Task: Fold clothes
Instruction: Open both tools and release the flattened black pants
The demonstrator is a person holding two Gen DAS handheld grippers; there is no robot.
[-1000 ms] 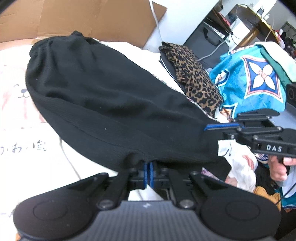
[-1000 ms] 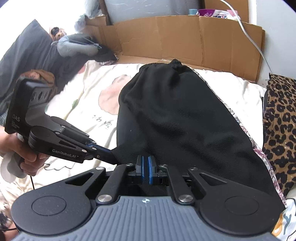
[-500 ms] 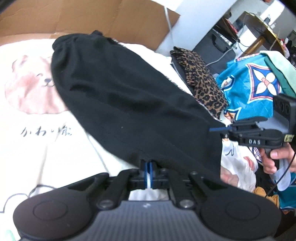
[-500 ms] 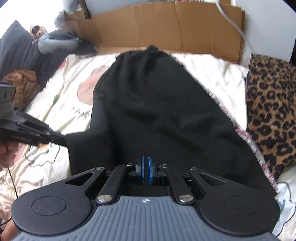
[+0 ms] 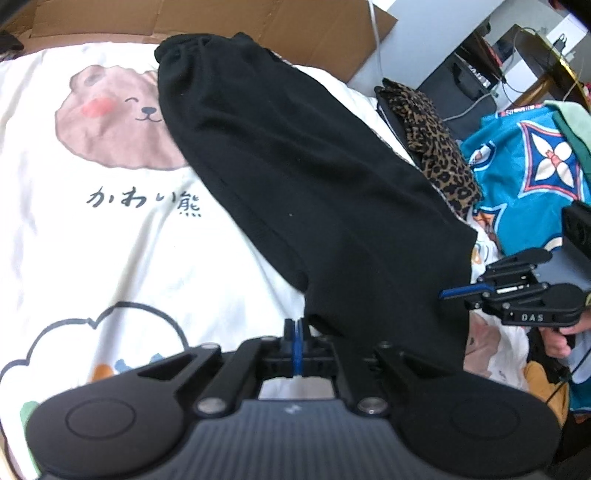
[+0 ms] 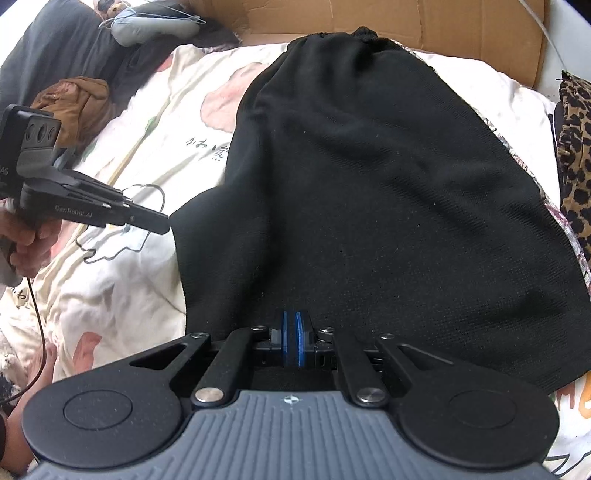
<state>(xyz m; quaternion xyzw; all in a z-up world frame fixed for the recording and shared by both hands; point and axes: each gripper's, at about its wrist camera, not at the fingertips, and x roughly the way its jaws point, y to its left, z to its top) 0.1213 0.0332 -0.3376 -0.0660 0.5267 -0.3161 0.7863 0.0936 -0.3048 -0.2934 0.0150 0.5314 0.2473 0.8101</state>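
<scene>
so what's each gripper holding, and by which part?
Both grip the black garment at its near edge: left gripper the left corner, right gripper the right.

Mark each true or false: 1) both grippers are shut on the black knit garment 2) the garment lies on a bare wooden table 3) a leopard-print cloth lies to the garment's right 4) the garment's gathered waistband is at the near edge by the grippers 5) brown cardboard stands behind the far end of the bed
1) True. The left gripper and the right gripper are each shut on the near hem of the black knit garment.
2) False. It lies on a cream bedsheet with a bear print.
3) True. The leopard-print cloth lies right of it.
4) False. The gathered waistband is at the far end.
5) True. The brown cardboard stands there.
</scene>
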